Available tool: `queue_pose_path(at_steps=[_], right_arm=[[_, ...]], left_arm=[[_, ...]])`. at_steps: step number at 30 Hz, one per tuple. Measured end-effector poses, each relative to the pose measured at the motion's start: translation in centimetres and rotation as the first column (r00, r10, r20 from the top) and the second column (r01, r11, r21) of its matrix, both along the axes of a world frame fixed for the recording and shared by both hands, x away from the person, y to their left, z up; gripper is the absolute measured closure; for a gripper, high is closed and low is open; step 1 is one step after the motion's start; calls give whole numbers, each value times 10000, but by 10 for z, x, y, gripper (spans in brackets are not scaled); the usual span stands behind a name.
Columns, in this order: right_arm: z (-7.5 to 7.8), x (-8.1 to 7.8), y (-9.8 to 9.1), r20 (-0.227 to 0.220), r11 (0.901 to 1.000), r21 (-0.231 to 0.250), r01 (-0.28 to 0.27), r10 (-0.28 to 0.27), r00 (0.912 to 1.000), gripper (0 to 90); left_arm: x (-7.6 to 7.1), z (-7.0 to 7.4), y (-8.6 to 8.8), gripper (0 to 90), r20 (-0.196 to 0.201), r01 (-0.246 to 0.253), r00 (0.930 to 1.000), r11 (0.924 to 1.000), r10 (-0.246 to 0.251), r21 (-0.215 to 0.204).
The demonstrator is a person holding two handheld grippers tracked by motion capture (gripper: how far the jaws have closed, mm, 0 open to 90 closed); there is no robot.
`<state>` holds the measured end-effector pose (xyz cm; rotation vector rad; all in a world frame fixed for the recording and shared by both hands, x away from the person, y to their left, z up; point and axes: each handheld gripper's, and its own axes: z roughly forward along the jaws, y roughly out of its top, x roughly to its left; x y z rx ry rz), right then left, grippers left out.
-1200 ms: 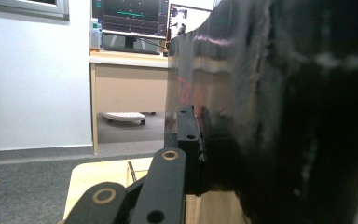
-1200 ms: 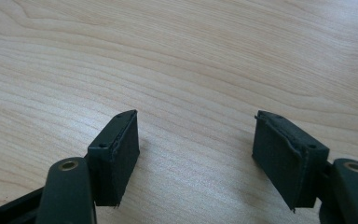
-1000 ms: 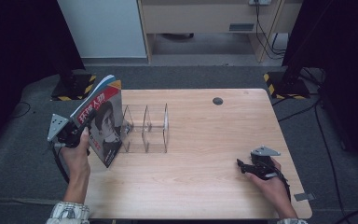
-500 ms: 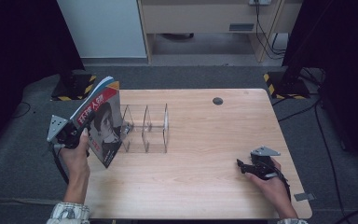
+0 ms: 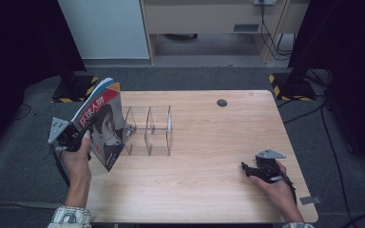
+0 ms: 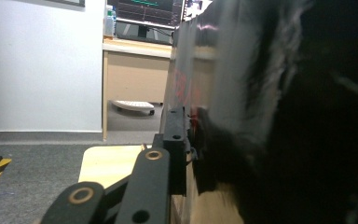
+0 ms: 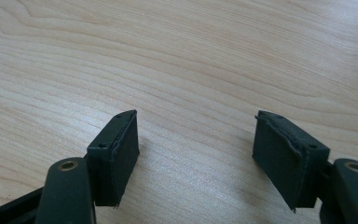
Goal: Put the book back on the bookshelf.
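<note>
A glossy magazine with a dark portrait cover and red lettering (image 5: 100,126) stands tilted at the left end of the clear acrylic divider rack (image 5: 148,130), its lower edge down by the rack's leftmost slot and its top leaning away from the rack toward the counter's left edge. The left claw (image 5: 83,134), held in the person's left hand (image 5: 77,156), sits on the side of the magazine away from the rack. Its jaws have just been opening; in the left gripper view the magazine's cover (image 6: 242,93) lies between them, the one visible jaw right beside the cover, and it cannot be told whether the pads still press on it.

The rack stands on the light wooden counter (image 5: 209,190), left of the counter's middle. Well to the right of the rack, near the counter's right front corner, the right claw (image 5: 247,169) rests low over the wood in the person's right hand (image 5: 278,183). Its jaws stand wide apart with nothing between them but bare wood grain (image 7: 191,93)
</note>
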<state>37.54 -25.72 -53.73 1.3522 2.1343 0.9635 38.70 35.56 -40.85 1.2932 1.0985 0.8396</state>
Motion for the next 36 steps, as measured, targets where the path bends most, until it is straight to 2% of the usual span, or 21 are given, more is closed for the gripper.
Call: queue_pose_path(at_steps=[5,9,15,21,28,36], right_arm=[[0,0,0,24,10000,9,9,-9,10000,311],[0,0,0,17,10000,2,-24,24,10000,310],[0,0,0,4,10000,12,-13,13,10000,307],[0,0,1,-13,10000,15,-28,28,10000,303],[0,0,1,-18,10000,15,-33,33,10000,301],[0,0,1,-17,10000,16,-75,75,10000,294]], left_arm=[[0,0,1,696,-10,-58,10000,10000,58,-50],[-1,0,1,624,6,-225,9997,9997,225,26],[-1,-1,2,480,6,-491,9988,9988,491,9],[-2,-2,1,324,-185,-713,9973,9974,714,55],[-3,-5,1,219,-500,-608,9969,9981,608,2],[-4,-6,-4,136,-577,-458,9973,9989,454,-57]])
